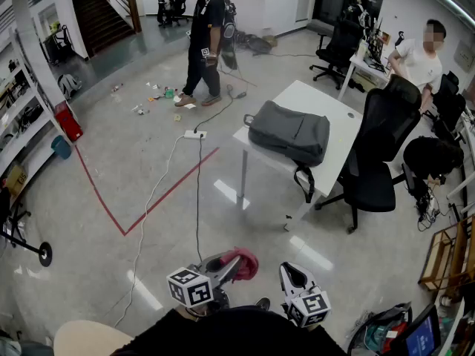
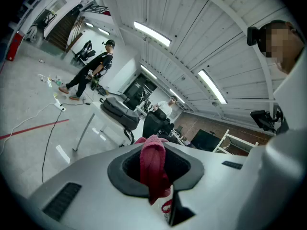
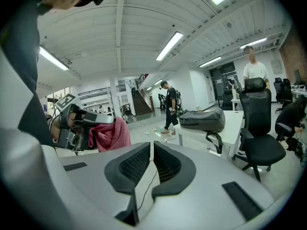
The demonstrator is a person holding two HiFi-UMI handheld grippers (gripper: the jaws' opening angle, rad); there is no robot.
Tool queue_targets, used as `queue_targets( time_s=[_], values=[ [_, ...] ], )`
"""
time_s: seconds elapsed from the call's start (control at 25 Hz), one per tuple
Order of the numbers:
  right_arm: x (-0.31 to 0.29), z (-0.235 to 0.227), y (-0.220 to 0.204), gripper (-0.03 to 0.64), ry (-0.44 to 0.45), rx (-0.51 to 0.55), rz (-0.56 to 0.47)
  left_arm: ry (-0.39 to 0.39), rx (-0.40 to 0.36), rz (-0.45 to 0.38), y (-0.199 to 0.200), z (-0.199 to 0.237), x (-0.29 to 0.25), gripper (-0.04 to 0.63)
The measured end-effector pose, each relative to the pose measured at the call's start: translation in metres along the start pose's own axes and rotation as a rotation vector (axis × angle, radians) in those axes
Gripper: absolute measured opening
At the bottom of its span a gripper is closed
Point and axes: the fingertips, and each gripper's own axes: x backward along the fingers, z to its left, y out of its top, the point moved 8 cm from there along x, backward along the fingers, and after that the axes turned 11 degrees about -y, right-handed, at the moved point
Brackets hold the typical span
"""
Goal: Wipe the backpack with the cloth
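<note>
Wiping has not begun. The left gripper (image 1: 226,269) clamps the red cloth (image 1: 243,262). The right gripper (image 1: 293,275) is closed and empty. The backpack (image 1: 289,132) lies on the table (image 1: 343,128) at one o'clock, well apart.

Grey backpack (image 1: 289,132) flat on table (image 1: 330,102), red cloth (image 1: 242,261) in left tool (image 2: 153,163)

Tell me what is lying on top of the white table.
A grey backpack lies flat on the white table, one strap hanging over the near edge. A small dark spot near the far corner is too small to identify. Anything beneath the backpack is covered.
</note>
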Motion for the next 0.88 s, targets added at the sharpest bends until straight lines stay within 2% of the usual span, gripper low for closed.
queue_targets(
  time_s=[0.52, 0.88],
  values=[
    [-0.003, -0.014, -0.004, 0.034, 0.005, -0.002, 0.017, 0.001, 0.012, 0.010, -0.004, 0.002, -0.016, 0.077],
    [-0.007, -0.023, -0.006, 0.034, 0.014, -0.072, -0.003, 0.008, 0.017, 0.012, -0.007, 0.004, -0.023, 0.077]
  ],
)
